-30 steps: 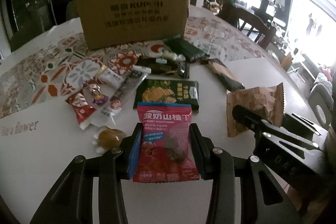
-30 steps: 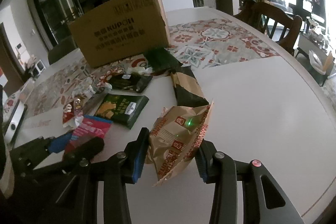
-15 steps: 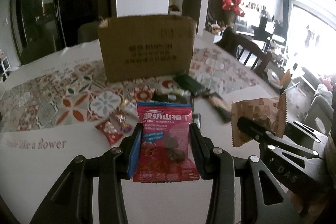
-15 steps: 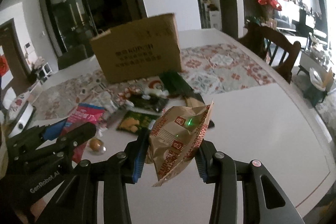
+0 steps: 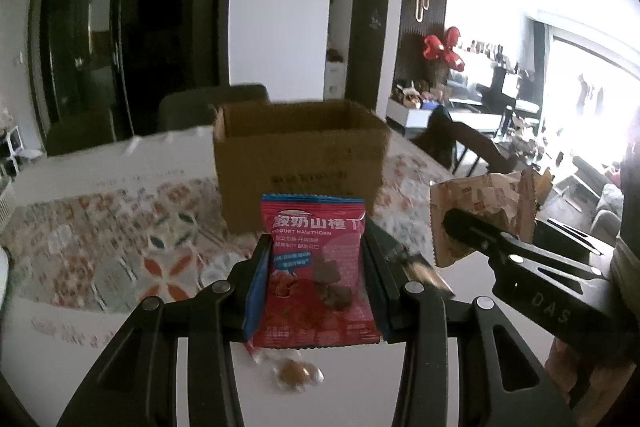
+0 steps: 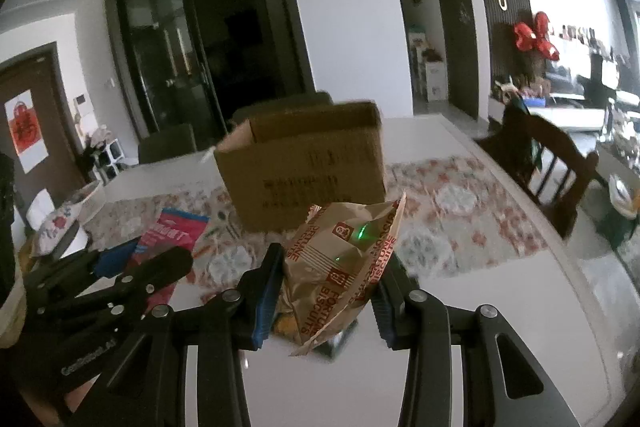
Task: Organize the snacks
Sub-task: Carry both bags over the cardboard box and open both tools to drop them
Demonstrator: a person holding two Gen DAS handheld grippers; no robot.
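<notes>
In the left wrist view, the left gripper [image 5: 316, 283] is filling the bottom of the frame, its two black fingers clamping the sides of a red pouch [image 5: 316, 267] printed "Yogurt Hawthorn", which is standing upright at lower centre. Straight above the pouch, at mid-frame, an open cardboard box [image 5: 300, 163] is sitting on a patterned mat [image 5: 120, 239] that is covering part of a white table [image 5: 80, 163]. Under the pouch, near the bottom edge, a small wrapped candy [image 5: 296, 381] is lying on the table. At the right of this frame the right gripper [image 5: 472, 227] is reaching in, gripping a tan bag [image 5: 484, 203]. In the right wrist view, the right gripper [image 6: 326, 291] is occupying the bottom of the frame, its blue-padded fingers pressing on a crumpled tan bag [image 6: 340, 263] marked "Fortune Biscuits", which is tilting to the right at lower centre. A green light spot is showing on the bag. The box [image 6: 308, 171] is standing just above the bag at centre, its top open. At the lower left, the left gripper [image 6: 132, 259] is holding the red pouch [image 6: 172, 231] up in front of the mat [image 6: 460, 211]. A dark wooden chair [image 6: 552, 163] is standing at the table's right edge. The background is blurring slightly in both views.
</notes>
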